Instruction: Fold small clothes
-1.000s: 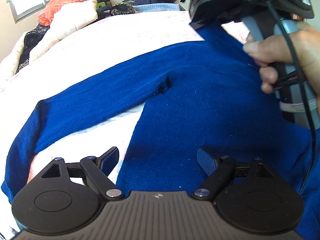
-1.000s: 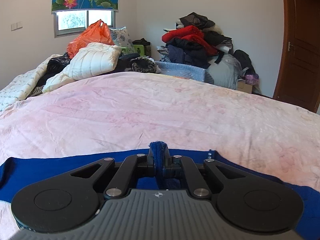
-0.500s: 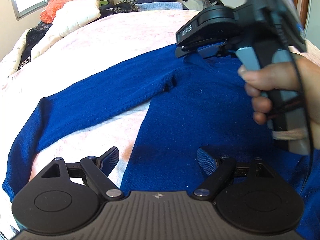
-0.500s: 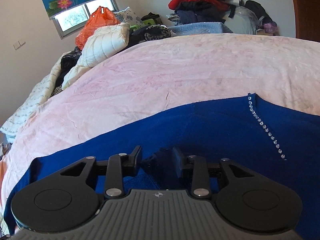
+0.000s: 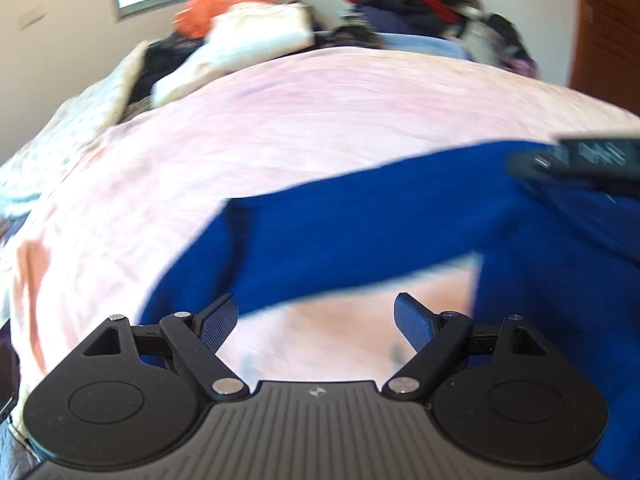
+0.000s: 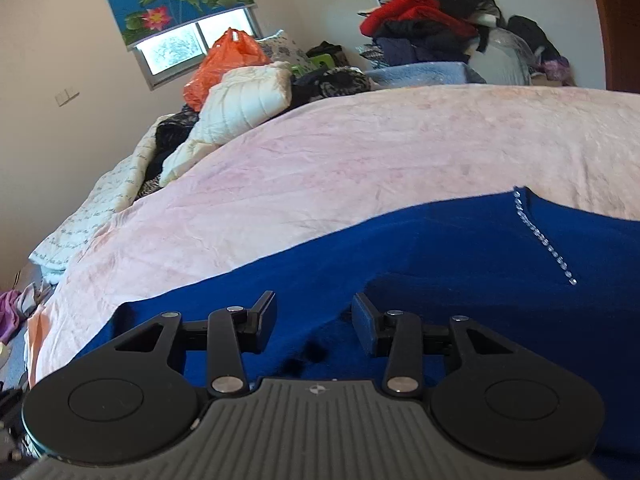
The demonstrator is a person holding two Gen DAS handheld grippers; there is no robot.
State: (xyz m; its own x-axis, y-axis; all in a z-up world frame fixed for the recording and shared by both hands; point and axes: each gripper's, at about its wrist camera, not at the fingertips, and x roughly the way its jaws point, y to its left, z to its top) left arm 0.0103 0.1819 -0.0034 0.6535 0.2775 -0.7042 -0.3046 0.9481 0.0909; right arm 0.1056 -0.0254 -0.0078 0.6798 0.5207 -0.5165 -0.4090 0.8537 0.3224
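A blue sweater point(image 5: 360, 236) lies flat on the pink bedspread point(image 5: 320, 120), one long sleeve stretched out to the left. My left gripper point(image 5: 316, 320) is open and empty, just above the bedspread below that sleeve; the view is blurred by motion. My right gripper point(image 6: 314, 322) is open and empty, low over the sweater point(image 6: 400, 264) near the sleeve's root. A line of rhinestones point(image 6: 544, 240) runs down the sweater's neck area. The right gripper's body shows at the right edge of the left wrist view point(image 5: 580, 160).
A pile of clothes point(image 6: 432, 28) stands at the far side of the bed. A white quilted pillow point(image 6: 240, 100) and an orange plastic bag point(image 6: 224, 64) lie at the far left under a window. A wooden door point(image 6: 620, 20) is at the right.
My right gripper let go of the sweater's fabric, opened and dropped low over it. My left gripper swung left, from over the sweater's body to the sleeve.
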